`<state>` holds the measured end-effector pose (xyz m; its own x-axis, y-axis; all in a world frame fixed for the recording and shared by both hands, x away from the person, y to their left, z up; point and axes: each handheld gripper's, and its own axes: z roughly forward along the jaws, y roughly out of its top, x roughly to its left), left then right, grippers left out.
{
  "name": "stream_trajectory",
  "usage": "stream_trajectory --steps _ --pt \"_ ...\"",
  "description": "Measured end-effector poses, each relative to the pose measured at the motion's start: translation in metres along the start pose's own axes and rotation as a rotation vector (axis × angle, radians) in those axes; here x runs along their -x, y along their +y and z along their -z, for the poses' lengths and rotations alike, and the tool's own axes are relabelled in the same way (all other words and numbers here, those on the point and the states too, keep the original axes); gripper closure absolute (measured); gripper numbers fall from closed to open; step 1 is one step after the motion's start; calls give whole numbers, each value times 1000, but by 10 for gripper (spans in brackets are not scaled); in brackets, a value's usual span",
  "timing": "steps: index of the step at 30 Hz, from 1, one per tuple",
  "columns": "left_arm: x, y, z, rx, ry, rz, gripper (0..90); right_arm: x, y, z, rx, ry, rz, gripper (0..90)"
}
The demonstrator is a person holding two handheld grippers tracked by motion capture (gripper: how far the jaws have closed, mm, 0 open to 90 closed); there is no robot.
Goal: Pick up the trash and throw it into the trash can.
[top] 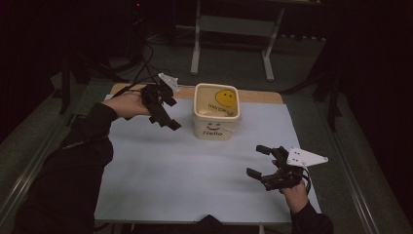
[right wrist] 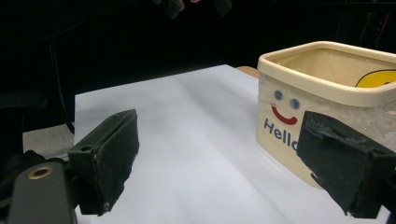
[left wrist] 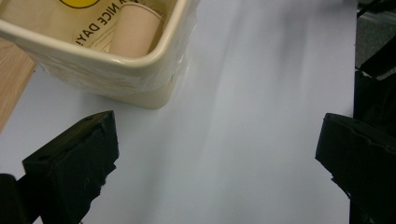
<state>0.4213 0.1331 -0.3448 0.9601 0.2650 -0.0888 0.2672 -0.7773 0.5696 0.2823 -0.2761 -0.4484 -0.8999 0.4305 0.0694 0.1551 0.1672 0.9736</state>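
The cream tub [top: 217, 113] sits at twelve o'clock on the bench's white sheet [top: 185, 170]. Left gripper [top: 163, 108] at ten, right gripper [top: 263, 163] at four, fingers wide, empty

This looks like a lab or recording room, though the dim light hides much: a small table [top: 272, 97] under white paper [top: 195, 165], cables [top: 141, 58] trailing across grey floor, a metal-legged bench [top: 234, 29] behind.

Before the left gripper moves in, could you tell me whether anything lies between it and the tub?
Nothing visible does. Bare white sheet separates the open left gripper from the tub.
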Motion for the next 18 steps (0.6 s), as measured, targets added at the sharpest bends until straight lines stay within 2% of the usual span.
stream_trajectory --steps 3,5,16,18 --pt "4 -6 3 -4 18 -5 5 0 0 0 -1 -2 1 128" --pt "4 -11 7 31 0 20 5 0 0 0 -1 -2 0 128" --pt "20 -42 7 39 37 40 5 0 0 -1 -5 -5 4 127" --pt "23 -47 7 51 45 60 5 0 0 -1 -6 -6 5 128"
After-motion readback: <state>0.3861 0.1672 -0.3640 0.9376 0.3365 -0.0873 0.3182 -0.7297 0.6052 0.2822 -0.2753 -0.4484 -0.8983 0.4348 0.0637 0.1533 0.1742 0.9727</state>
